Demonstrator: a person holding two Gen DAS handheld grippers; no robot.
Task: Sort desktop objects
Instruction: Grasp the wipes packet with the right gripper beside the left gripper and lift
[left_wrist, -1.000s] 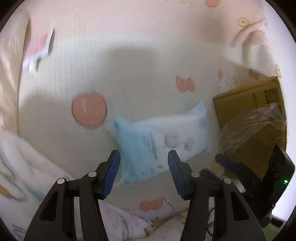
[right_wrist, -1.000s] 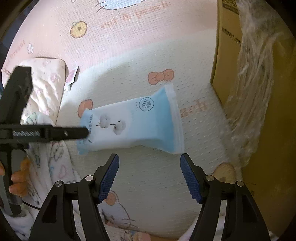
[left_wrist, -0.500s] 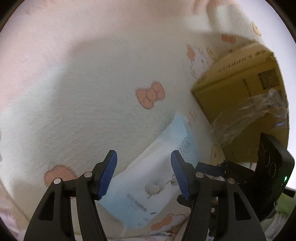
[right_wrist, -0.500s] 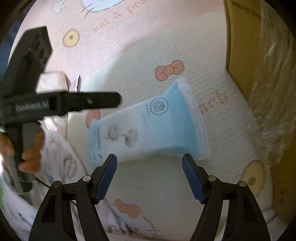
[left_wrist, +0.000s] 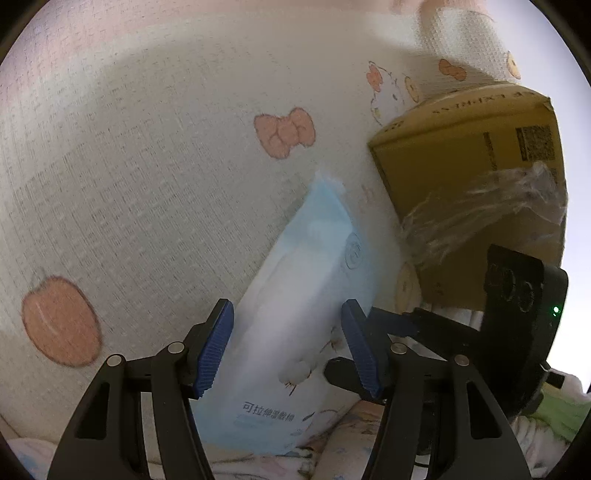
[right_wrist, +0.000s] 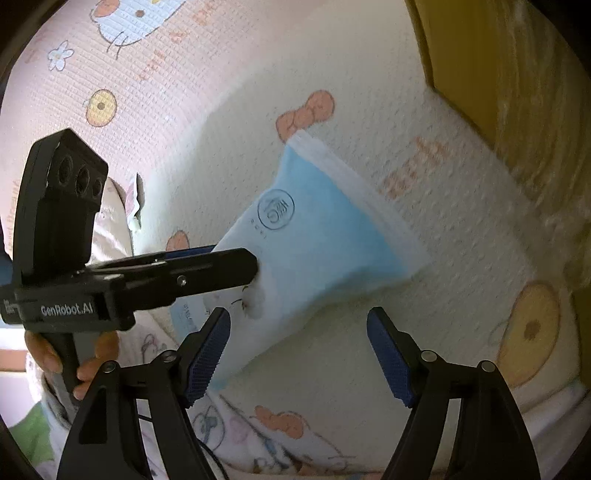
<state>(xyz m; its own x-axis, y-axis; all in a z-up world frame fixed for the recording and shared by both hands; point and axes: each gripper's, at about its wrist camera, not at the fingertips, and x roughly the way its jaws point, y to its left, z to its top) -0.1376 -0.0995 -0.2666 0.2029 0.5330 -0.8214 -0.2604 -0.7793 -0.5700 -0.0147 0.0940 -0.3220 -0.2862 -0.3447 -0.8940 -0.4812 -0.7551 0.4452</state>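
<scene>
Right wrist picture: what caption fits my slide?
Left gripper reaches the blue pouch on a cartoon blanket.

- Your pouch (left_wrist: 314, 295) lies on the mat (left_wrist: 147, 166), between your left gripper's (left_wrist: 287, 349) pads.
- The box (left_wrist: 461, 147) stands right of it.
- Your right gripper (right_wrist: 298, 354) hangs over its lower edge.

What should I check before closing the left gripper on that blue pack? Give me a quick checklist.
1. Left gripper open: ok.
2. Blue pack between its pads: ok, apparently not pressed.
3. Right gripper open, jaws just widened: ok.
4. Right gripper clear of the pack: not ok, its left finger overlaps the pack's corner.
5. Cardboard box apart from the pack: ok.
6. Pack flat on the blanket: cannot tell.
</scene>
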